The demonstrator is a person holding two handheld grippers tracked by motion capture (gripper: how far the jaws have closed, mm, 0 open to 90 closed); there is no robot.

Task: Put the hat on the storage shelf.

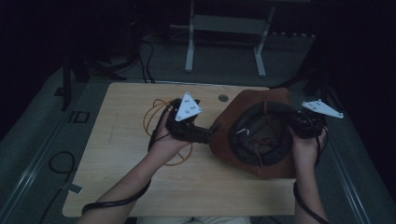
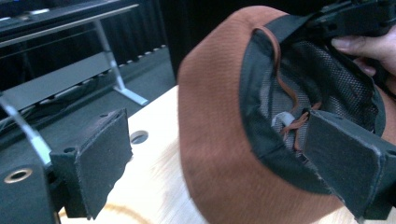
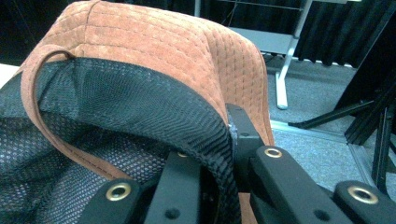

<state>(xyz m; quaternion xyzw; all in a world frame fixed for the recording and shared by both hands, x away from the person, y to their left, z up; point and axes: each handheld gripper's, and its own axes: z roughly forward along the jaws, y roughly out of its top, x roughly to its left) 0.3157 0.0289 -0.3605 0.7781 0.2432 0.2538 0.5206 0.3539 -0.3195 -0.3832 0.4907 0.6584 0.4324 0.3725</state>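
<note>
Right claw pinches suede hat rim; left claw, spread, should straddle opposite brim squarely before closing.

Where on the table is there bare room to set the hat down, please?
The widest bare patch is the near part of the table, between the forearms. The far-left corner, beyond the yellow cord, is also free. The right half is crowded: the brown hat sits between the left tongs and right tongs.
</note>
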